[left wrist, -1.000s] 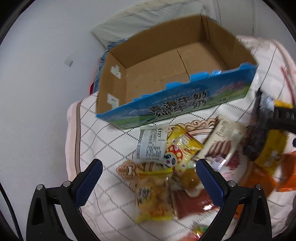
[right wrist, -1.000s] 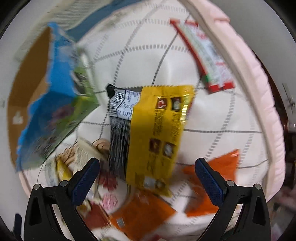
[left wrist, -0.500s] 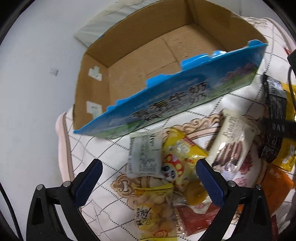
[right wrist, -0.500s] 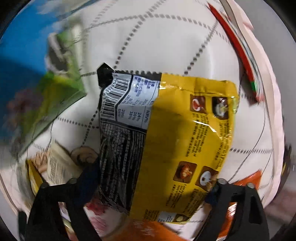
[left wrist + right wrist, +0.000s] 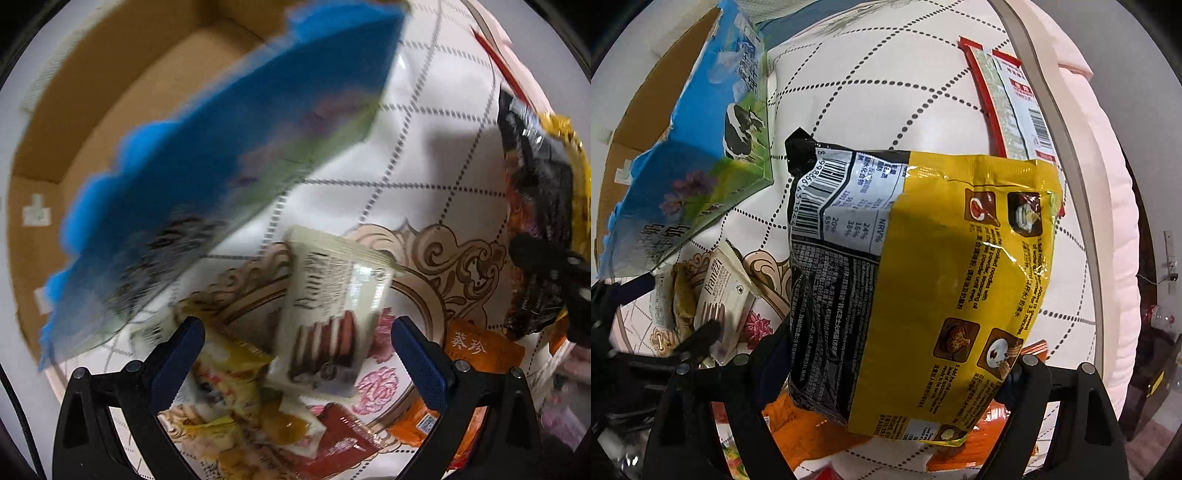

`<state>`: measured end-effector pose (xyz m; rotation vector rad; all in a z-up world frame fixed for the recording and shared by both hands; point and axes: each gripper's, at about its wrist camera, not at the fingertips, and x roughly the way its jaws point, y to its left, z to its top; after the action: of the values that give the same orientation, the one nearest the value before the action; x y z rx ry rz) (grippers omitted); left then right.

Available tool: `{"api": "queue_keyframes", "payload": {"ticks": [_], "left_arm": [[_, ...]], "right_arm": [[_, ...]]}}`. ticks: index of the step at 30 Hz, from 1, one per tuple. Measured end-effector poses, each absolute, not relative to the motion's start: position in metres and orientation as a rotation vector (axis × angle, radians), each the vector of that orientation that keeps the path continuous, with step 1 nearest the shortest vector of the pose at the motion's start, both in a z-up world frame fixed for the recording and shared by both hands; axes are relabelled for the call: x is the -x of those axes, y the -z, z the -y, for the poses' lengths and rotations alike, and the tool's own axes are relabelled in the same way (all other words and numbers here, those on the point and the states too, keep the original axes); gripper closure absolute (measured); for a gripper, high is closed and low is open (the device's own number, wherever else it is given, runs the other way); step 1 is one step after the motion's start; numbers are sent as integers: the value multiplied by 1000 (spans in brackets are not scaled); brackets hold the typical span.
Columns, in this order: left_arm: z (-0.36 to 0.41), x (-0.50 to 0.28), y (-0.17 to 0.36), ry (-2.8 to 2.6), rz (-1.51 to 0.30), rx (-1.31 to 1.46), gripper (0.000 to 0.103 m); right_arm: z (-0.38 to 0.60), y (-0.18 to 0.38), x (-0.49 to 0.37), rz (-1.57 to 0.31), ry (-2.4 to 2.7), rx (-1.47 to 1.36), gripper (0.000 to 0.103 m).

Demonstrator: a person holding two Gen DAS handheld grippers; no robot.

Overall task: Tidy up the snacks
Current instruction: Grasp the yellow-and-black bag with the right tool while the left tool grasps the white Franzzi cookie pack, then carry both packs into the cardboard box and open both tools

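Observation:
My right gripper (image 5: 894, 373) is shut on a yellow and black noodle packet (image 5: 923, 280), held just above the quilt; the packet also shows in the left wrist view (image 5: 543, 206). My left gripper (image 5: 295, 354) is open over a cream wafer packet (image 5: 332, 314) and yellow snack bags (image 5: 229, 373). An open cardboard box with a blue milk-print side (image 5: 207, 184) lies to the left; it also shows in the right wrist view (image 5: 690, 177).
The snacks lie on a white quilted cushion (image 5: 886, 92) with a pink border. A red and white packet (image 5: 1012, 96) lies at its far right edge. Orange packets (image 5: 480, 350) and a dark red packet (image 5: 343, 439) lie close by.
My right gripper closed on the noodle packet and lifted it. My left gripper moved right and nearer, from the yellow bags toward the wafer packet.

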<state>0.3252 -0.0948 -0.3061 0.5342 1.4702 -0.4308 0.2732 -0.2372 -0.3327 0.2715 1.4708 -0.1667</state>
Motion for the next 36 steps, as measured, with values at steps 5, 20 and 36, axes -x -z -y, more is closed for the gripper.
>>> {"api": "queue_keyframes", "payload": {"ticks": [5, 20, 36], "left_arm": [[113, -326, 333, 456, -1509, -598, 0], [103, -315, 375, 343, -1523, -458, 44], [11, -280, 249, 64, -1360, -43, 44]], "right_arm": [[231, 341, -266, -1484, 160, -280, 14], [242, 315, -277, -1487, 125, -287, 14], [221, 234, -268, -1375, -148, -271, 14]]}}
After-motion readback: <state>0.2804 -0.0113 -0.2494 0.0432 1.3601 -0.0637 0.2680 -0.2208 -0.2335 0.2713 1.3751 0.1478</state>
